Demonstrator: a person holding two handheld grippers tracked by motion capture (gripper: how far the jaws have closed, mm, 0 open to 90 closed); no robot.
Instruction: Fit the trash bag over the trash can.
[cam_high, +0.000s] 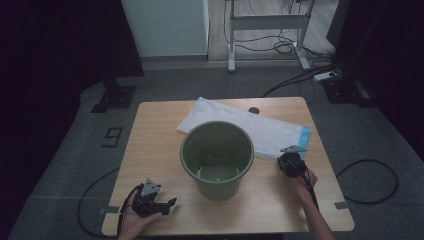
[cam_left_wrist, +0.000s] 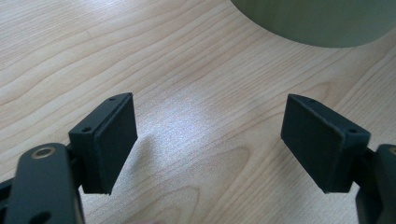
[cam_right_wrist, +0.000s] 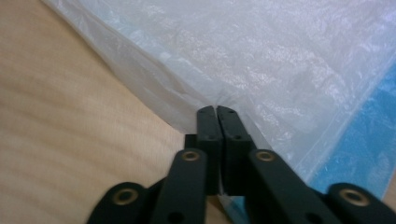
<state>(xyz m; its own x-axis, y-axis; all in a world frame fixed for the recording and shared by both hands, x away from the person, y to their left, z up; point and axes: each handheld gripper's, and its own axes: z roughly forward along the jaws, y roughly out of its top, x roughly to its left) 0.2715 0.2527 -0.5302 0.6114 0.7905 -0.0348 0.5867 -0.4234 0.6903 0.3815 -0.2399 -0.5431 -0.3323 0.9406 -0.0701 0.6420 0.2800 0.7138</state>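
Note:
A green plastic bin (cam_high: 216, 160) stands upright in the middle of the wooden table (cam_high: 150, 130), and its wall shows at the top of the left gripper view (cam_left_wrist: 317, 18). Behind and to its right lies a flat, translucent white plastic bag (cam_high: 270, 130) with a blue end (cam_right_wrist: 369, 140). My right gripper (cam_high: 285, 160) sits at the bag's near edge, shut on the puckered film (cam_right_wrist: 217, 112). My left gripper (cam_high: 170, 206) rests near the front left of the table. It is open over bare wood (cam_left_wrist: 210, 135), to the left of the bin.
A small dark round spot (cam_high: 254, 110) sits at the table's far edge. A black cable (cam_high: 370, 180) loops on the floor to the right. A white desk frame (cam_high: 267, 22) and a black stand base (cam_high: 114, 97) are beyond the table.

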